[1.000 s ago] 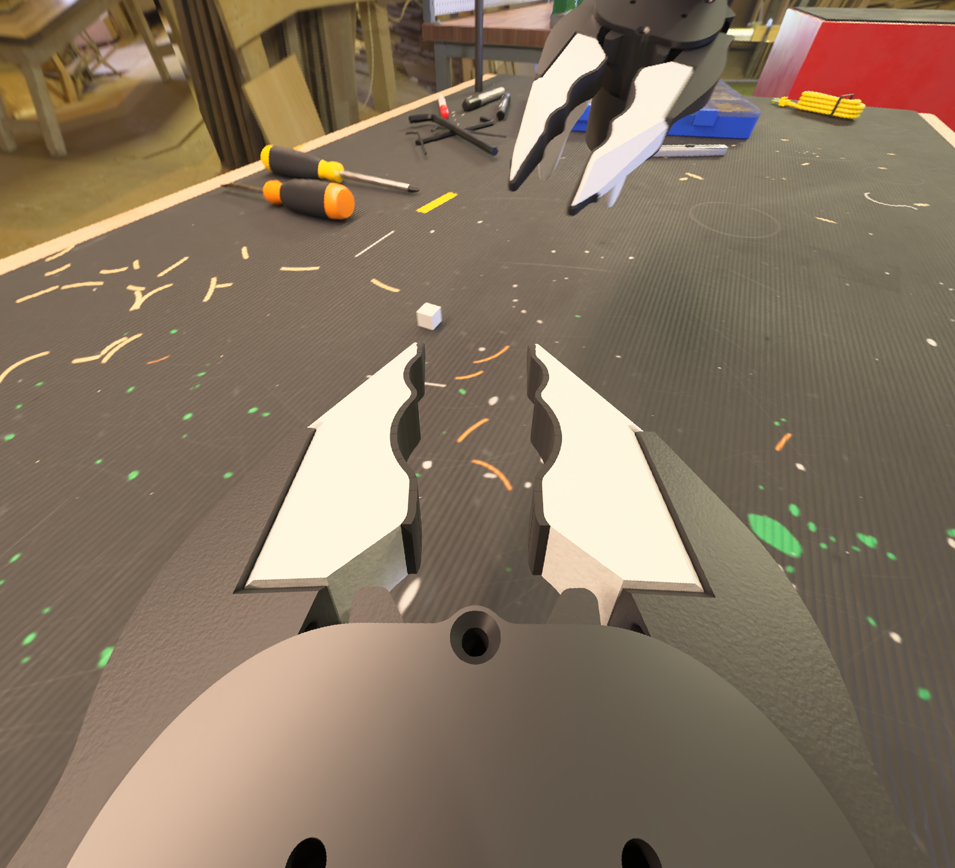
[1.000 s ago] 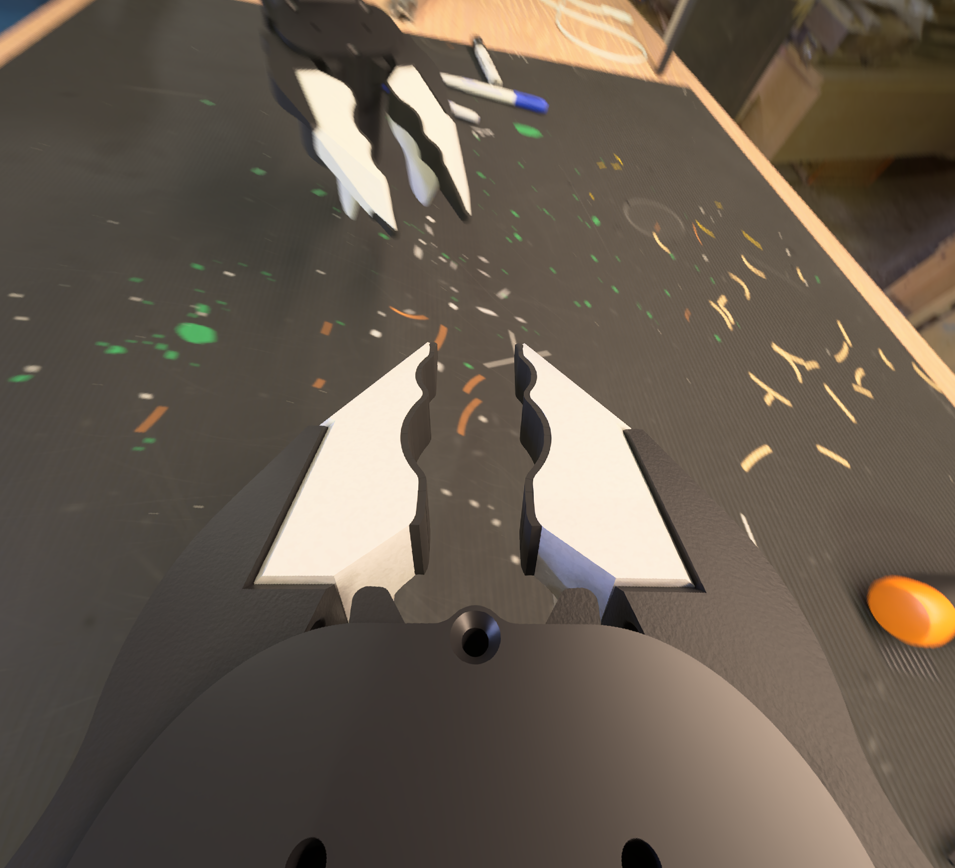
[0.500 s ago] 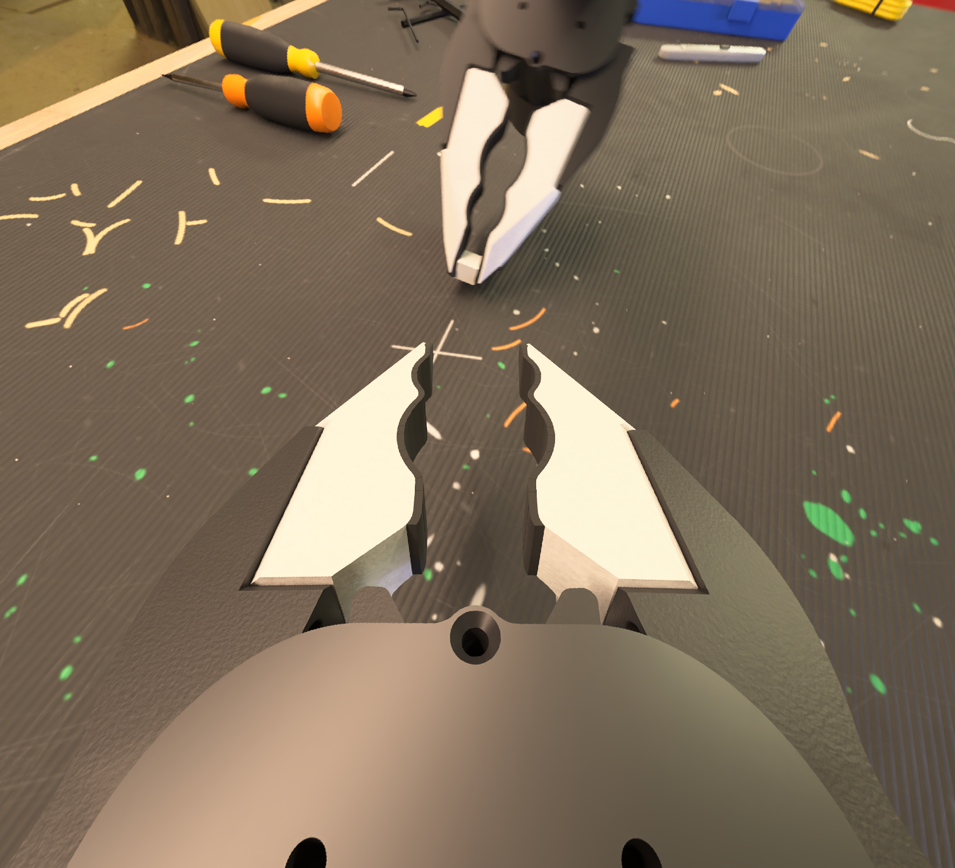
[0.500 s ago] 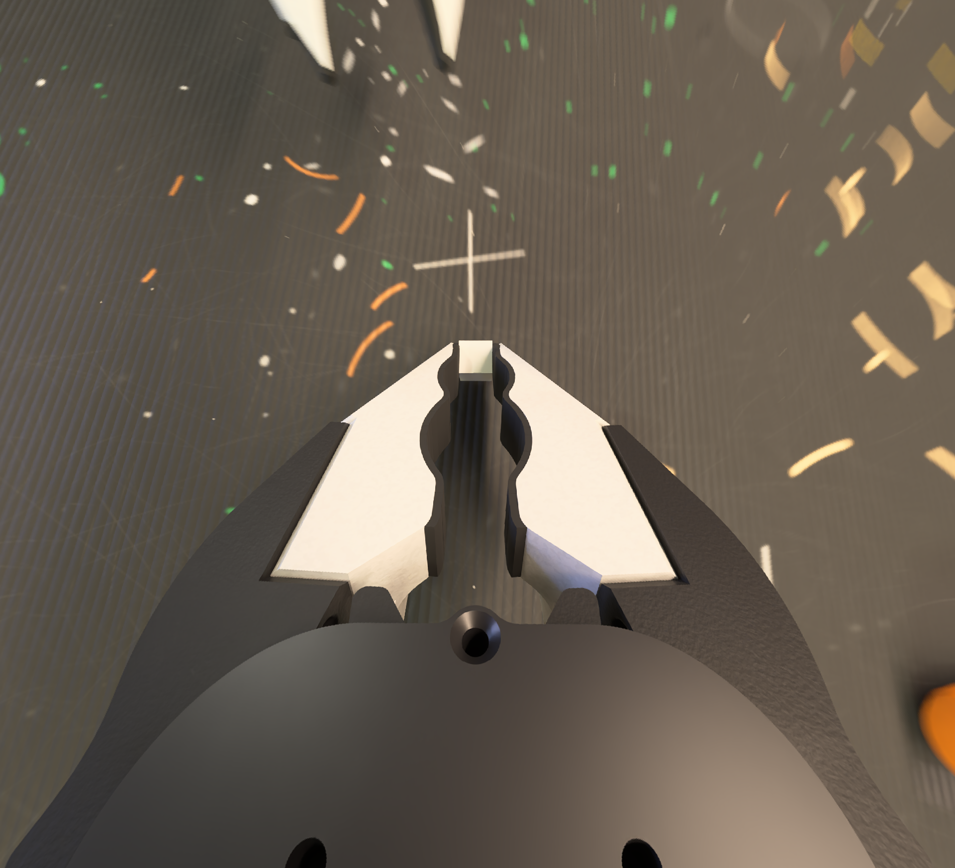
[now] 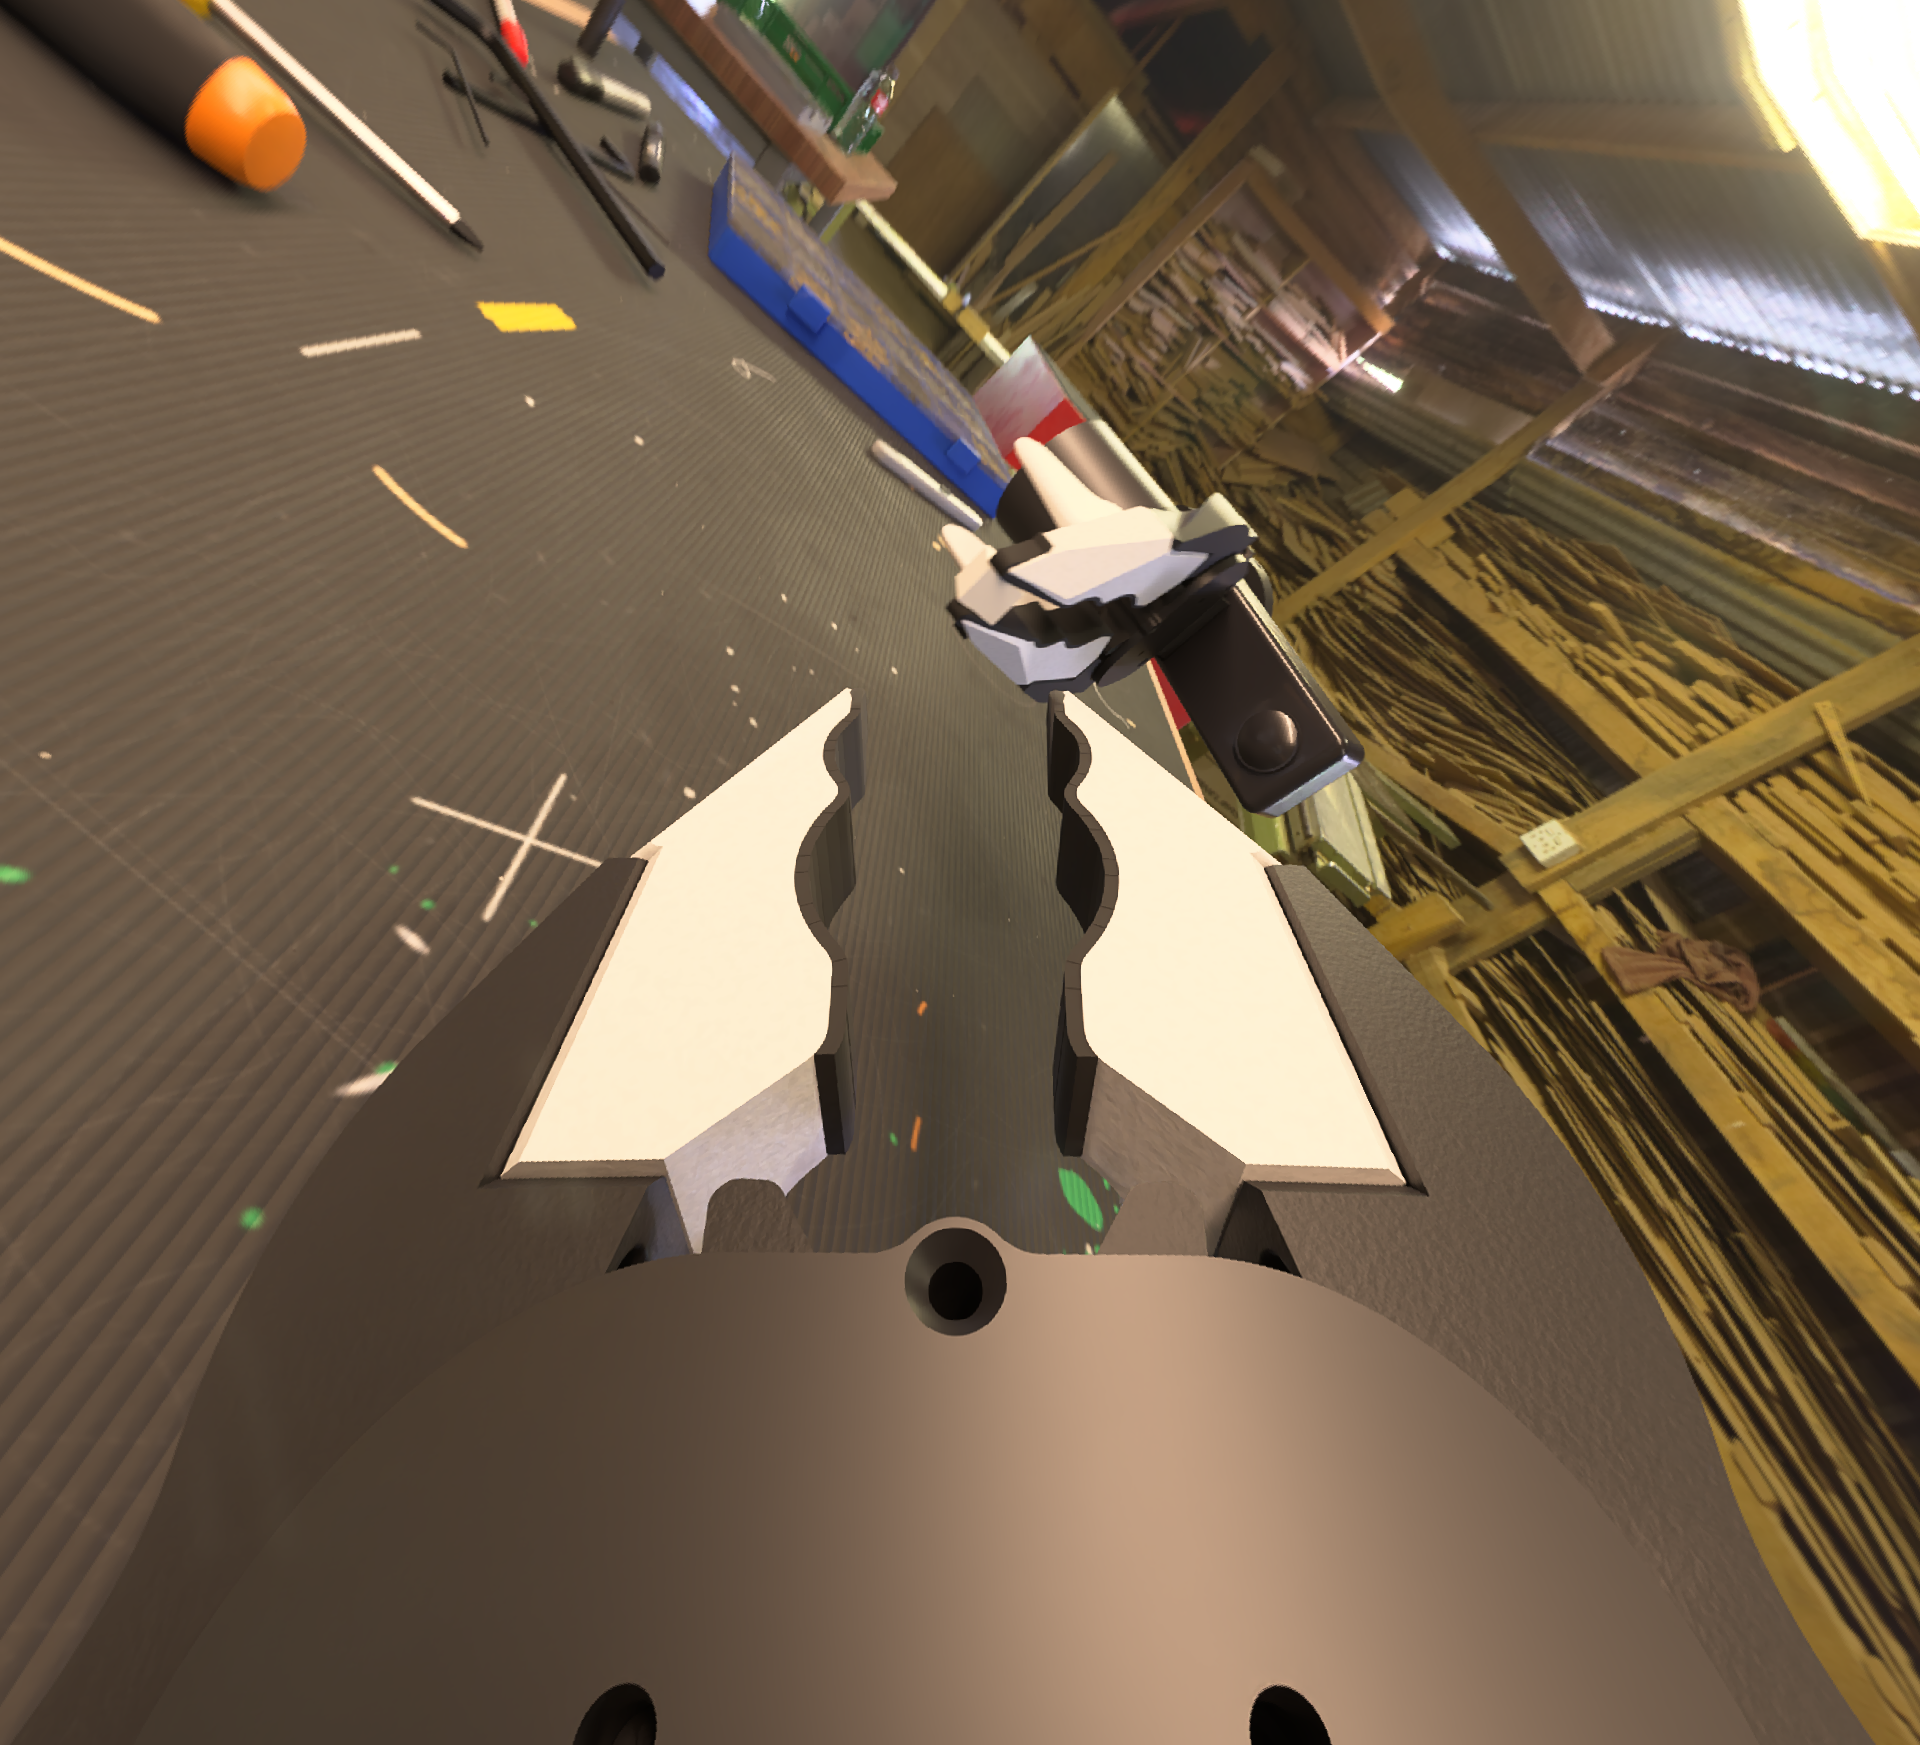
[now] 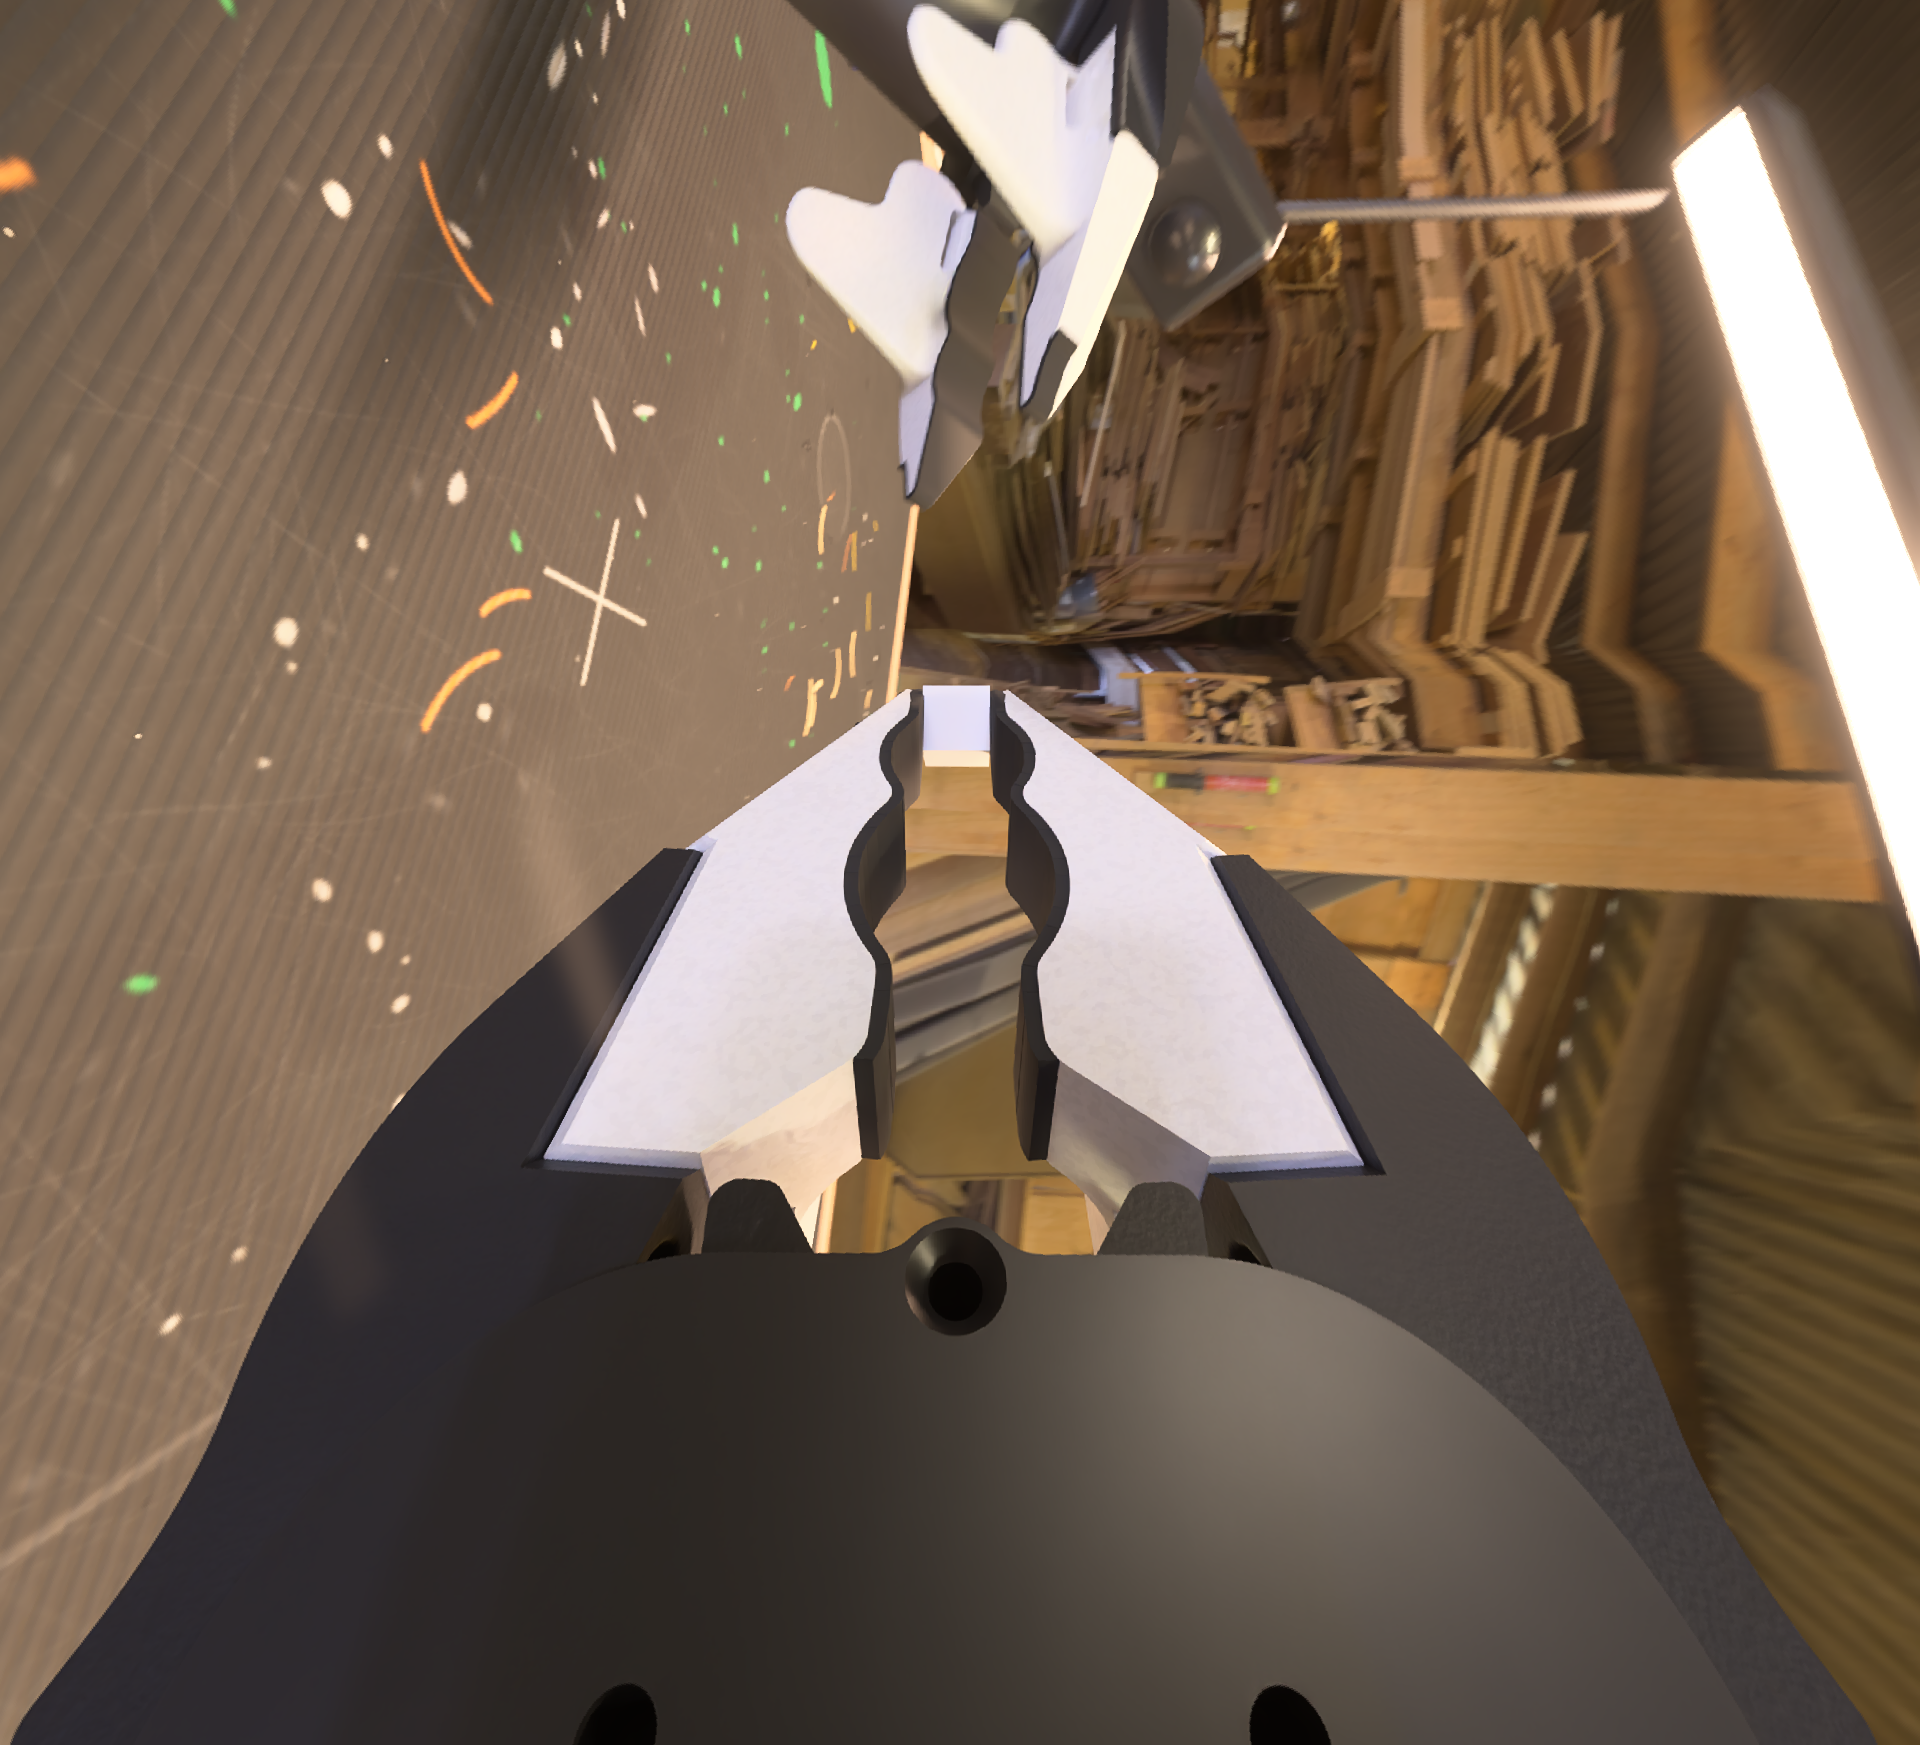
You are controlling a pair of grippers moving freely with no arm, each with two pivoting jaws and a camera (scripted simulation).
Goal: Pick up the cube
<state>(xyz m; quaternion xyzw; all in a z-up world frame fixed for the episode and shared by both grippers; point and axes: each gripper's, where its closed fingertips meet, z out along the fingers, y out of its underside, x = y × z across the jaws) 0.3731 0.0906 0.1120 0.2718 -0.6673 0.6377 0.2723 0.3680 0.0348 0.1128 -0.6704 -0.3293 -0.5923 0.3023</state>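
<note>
A small white cube (image 6: 956,727) sits pinched between the tips of my right gripper (image 6: 956,708), which is shut on it and holds it well above the dark table mat (image 6: 260,345), rolled on its side. My left gripper (image 5: 954,708) is open and empty, tilted above the mat (image 5: 312,656). The right gripper also shows in the left wrist view (image 5: 1049,599), just ahead of my left fingertips; the cube is not discernible there. The left gripper shows in the right wrist view (image 6: 987,407), up ahead.
Two screwdrivers (image 5: 156,54) lie at the far left of the mat, with pens and hex keys (image 5: 540,95) beyond. A blue parts box (image 5: 831,313) lies at the far edge. A white cross mark (image 5: 520,843) is on the mat. Stacked timber (image 5: 1558,760) fills the background.
My right gripper has lifted the cube off the mat near the cross mark and rolled sideways. My left gripper has also risen and tilted, still open.
</note>
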